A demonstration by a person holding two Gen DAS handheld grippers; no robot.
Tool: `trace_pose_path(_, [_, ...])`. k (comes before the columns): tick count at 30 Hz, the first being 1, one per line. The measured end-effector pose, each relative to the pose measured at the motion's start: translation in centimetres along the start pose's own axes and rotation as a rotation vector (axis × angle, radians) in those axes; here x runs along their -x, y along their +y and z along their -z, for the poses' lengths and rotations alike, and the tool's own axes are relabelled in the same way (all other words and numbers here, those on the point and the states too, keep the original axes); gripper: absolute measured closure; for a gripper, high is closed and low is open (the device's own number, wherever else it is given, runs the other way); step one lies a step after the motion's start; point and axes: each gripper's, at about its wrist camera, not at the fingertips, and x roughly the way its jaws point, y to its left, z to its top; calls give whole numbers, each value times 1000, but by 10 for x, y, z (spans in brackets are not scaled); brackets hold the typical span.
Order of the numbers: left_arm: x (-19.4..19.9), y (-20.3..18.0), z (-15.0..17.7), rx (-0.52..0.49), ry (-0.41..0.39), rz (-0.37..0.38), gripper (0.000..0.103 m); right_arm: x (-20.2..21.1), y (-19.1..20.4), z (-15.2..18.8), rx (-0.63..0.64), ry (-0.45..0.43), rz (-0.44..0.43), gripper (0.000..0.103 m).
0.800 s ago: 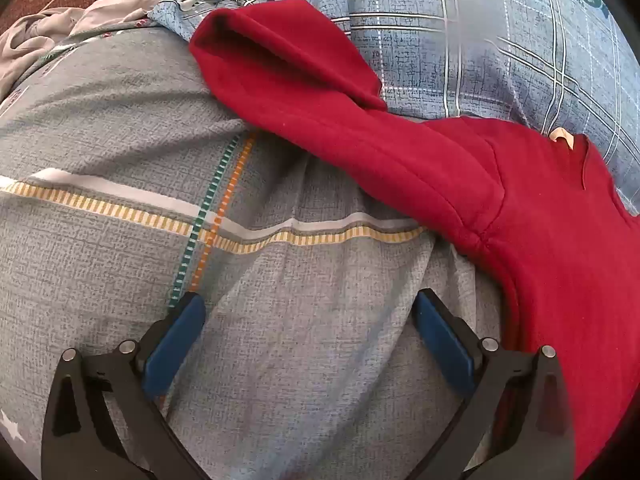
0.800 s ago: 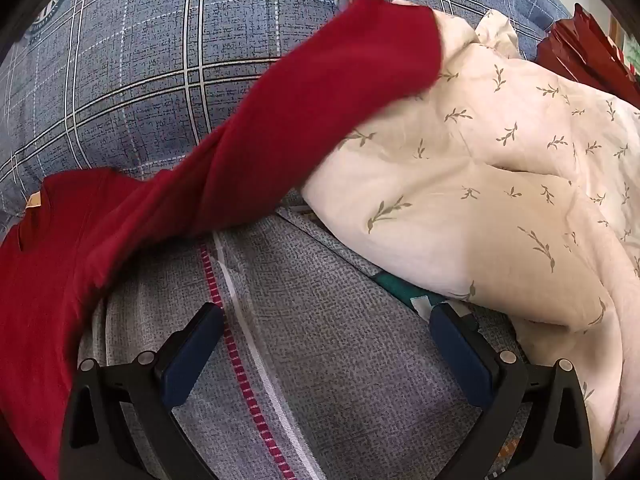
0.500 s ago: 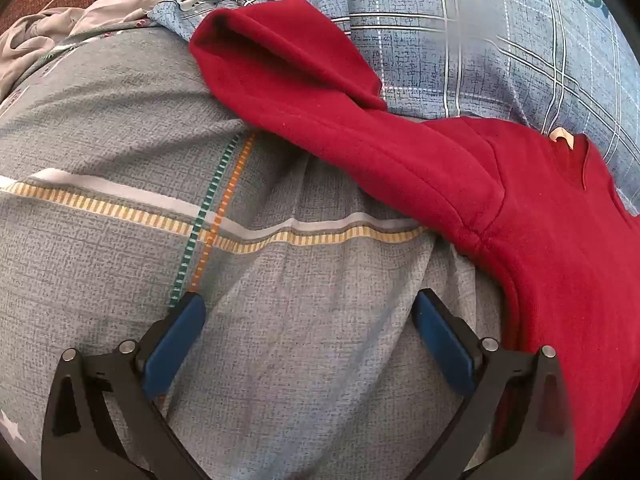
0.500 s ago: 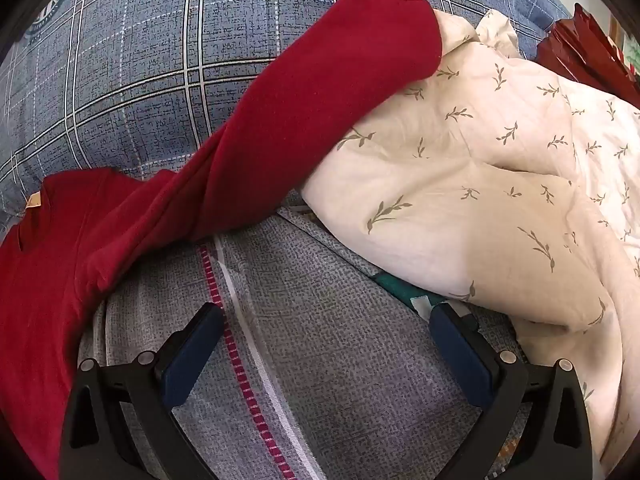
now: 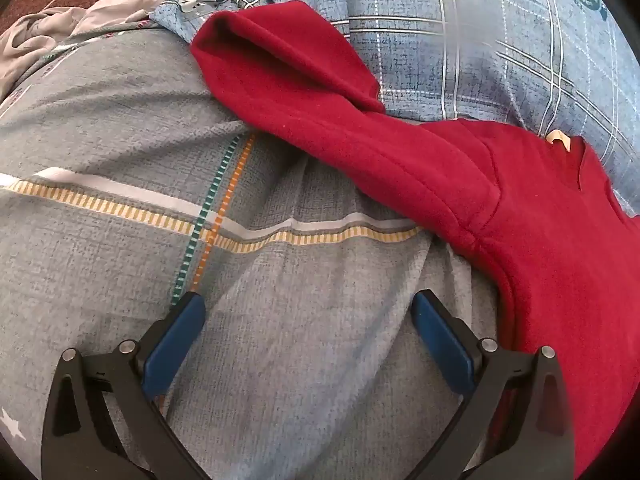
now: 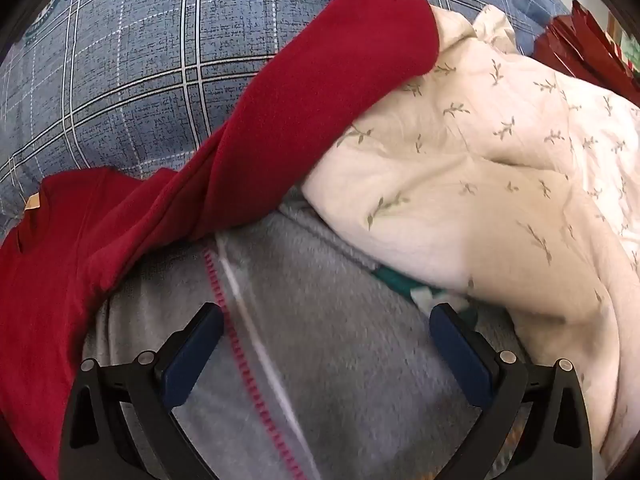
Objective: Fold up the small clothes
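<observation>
Left gripper: my left gripper (image 5: 306, 316) hangs over the grey striped sheet (image 5: 120, 152), jaws spread wide, nothing between them.
Left fingertips: the blue pads (image 5: 176, 340) are well apart, over bare grey cloth.
Sheet stripes: a yellow-and-white band crosses the sheet ahead of my left jaws, cut by a green and an orange line.
Red top, left view: the red top (image 5: 540, 240) lies to the right of my left gripper, its body running down past the right pad.
Left-view sleeve: one sleeve (image 5: 296, 76) stretches up and to the left, cuff end resting where the grey sheet meets the blue plaid bedding (image 5: 480, 40).
Neck label: a pale label (image 5: 560, 138) shows at the collar.
Right gripper: my right gripper (image 6: 326, 320) is released too, jaws wide, over the grey sheet with a red dashed line and a white line.
Red top, right view: the body lies at the left; the other sleeve (image 6: 320, 100) reaches up to the right.
Cuff: it rests against the cream leaf-print quilt (image 6: 500, 180).
Far right: something dark red sits beyond the quilt; I cannot tell what.
</observation>
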Motion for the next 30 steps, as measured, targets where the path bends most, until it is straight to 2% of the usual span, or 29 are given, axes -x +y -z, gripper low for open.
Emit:
trace_pose_path(5, [15,0,4,15,-23,25,0,37,11,22,42,15,-27,0])
trace_pose_path(9, [35,-3,10,10,-49,57,0,79,35,36,105,-13,-128,0])
trace_pose_path(13, [55,-8,12,-9,-89,70,0,116,67,44,156,-48,-214,0])
trace_pose_path(16, [63,-11,13,-2,-88,86,0,130,106,46,187,-79,-251,0])
trace_pose_path(23, [86,-22,19,-28,-132,84,0,130,176,59,265,-91,-266,0])
trace_pose_path(27, [87,-32,26,-36,-131,120,0,128,193,62,280,-109,-220,0])
trace_pose_path(30, [85,-43,31,-83,-129,139,0,129,200,65,264,-104,-224,0])
